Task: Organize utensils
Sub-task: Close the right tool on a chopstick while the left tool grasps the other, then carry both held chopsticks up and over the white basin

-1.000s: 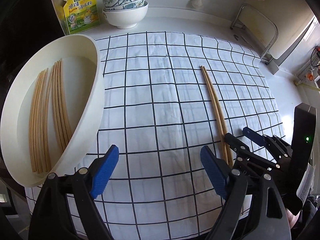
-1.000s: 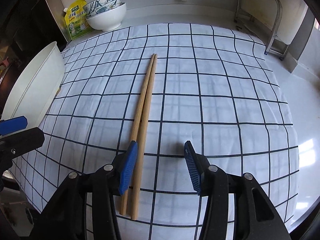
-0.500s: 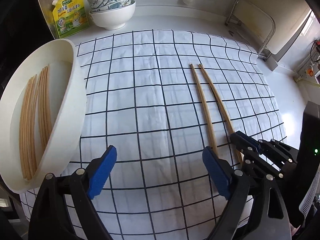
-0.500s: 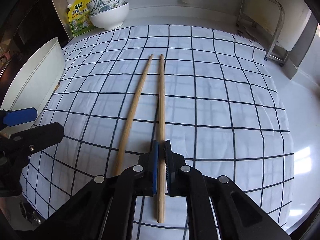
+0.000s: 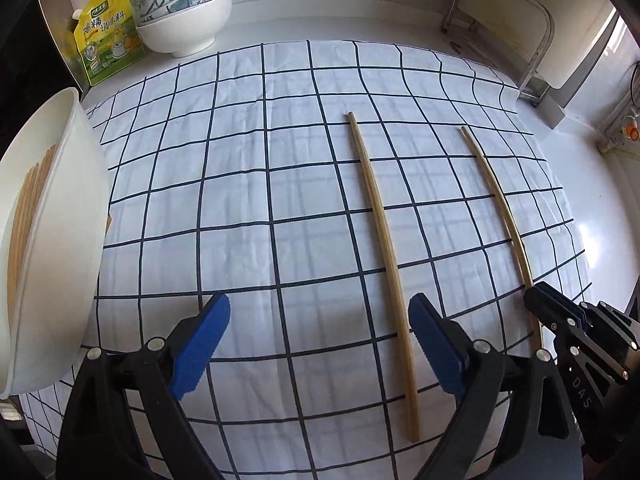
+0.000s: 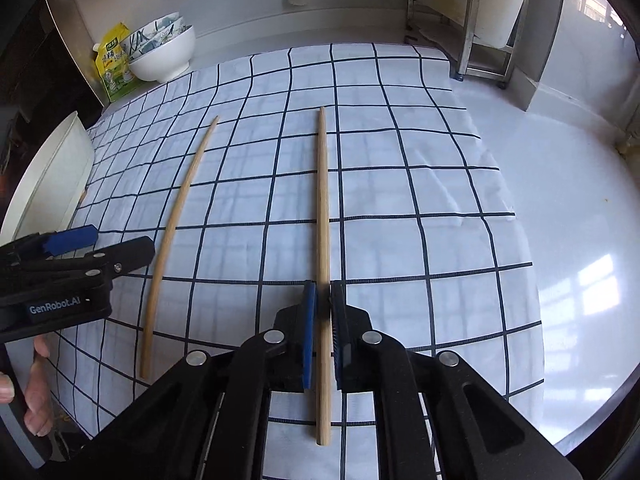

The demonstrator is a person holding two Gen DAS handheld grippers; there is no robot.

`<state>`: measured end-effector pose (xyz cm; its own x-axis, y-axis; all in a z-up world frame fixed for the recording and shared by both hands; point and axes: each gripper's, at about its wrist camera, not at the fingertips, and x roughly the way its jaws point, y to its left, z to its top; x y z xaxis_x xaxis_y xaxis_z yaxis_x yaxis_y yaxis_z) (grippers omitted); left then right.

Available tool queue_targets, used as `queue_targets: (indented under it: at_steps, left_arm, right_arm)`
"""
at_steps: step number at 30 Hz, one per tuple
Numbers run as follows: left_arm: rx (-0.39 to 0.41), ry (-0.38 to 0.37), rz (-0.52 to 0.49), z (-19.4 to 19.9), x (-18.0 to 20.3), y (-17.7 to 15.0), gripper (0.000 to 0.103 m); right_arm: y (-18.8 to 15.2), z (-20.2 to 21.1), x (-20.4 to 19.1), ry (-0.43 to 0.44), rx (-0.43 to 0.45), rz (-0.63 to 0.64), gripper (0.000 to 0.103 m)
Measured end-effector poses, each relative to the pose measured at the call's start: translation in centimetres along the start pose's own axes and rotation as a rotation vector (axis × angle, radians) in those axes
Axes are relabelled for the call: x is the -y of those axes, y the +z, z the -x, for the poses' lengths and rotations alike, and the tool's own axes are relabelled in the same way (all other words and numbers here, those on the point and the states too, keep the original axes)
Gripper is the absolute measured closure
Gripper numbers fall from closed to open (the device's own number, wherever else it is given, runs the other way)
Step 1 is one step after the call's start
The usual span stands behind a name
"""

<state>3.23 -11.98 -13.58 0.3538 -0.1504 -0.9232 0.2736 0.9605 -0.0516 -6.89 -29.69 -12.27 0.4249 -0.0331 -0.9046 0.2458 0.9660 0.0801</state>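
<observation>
The jaws of the left gripper (image 5: 320, 344) stand spread beside the loose chopstick (image 5: 384, 264), which runs lengthwise just outside its right pad, while the right gripper (image 6: 322, 336), just reopening, loosely brackets the other chopstick (image 6: 323, 216).

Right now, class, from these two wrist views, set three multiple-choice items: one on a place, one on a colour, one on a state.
1. The white tray sits
A. on the metal rack
B. at the checked cloth's left edge
C. inside a bowl

2. The packet beside the stacked bowls is
A. yellow and green
B. red
C. plain black

3. The two chopsticks in mid-cloth are
A. crossed
B. snapped in half
C. lying apart, side by side

Answers:
1 B: the white tray stands over the left border of the checked cloth.
2 A: the packet shows a yellow top and a green lower part.
3 C: one chopstick and the other chopstick have bare cloth between them along their whole length.
</observation>
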Motion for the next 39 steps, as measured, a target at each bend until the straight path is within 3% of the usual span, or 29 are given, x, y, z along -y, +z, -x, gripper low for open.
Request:
queue_targets:
  at_steps: [1,2,11,14,18,20,22,30,39]
  left_arm:
    - [0.003,0.000,0.002,-0.1,0.1,0.0,0.014]
    - [0.006,0.003,0.003,-0.1,0.2,0.0,0.014]
    - [-0.007,0.033,0.004,-1.3,1.4,-0.1,0.014]
    - [0.001,0.042,-0.010,-1.3,2.0,-0.2,0.020]
    - [0.018,0.030,-0.031,-0.9,2.9,-0.1,0.044]
    - [0.028,0.017,-0.045,-0.7,3.3,-0.1,0.064]
    - [0.022,-0.004,-0.053,-0.6,3.6,0.2,0.095]
    - [-0.022,-0.095,-0.005,0.4,1.2,0.9,0.096]
    - [0.095,-0.069,0.036,7.4,-5.1,1.6,0.096]
  right_arm:
    - [0.0,0.2,0.1,0.010,0.012,-0.006,0.069]
    - [0.1,0.5,0.2,0.011,0.026,-0.007,0.066]
    - [0.8,-1.3,-1.2,-0.077,0.027,0.098,0.066]
    - [0.9,-1.4,-1.3,-0.074,0.035,0.107,0.067]
    - [0.8,-1.3,-1.5,-0.071,0.035,0.130,0.085]
    - [0.8,-1.3,-1.7,-0.067,0.029,0.143,0.095]
    - [1.0,-1.4,-1.7,-0.060,0.021,0.138,0.097]
    - [1.5,-0.1,-1.2,0.012,0.007,0.045,0.097]
    - [4.7,4.5,-6.6,0.115,0.073,0.053,0.097]
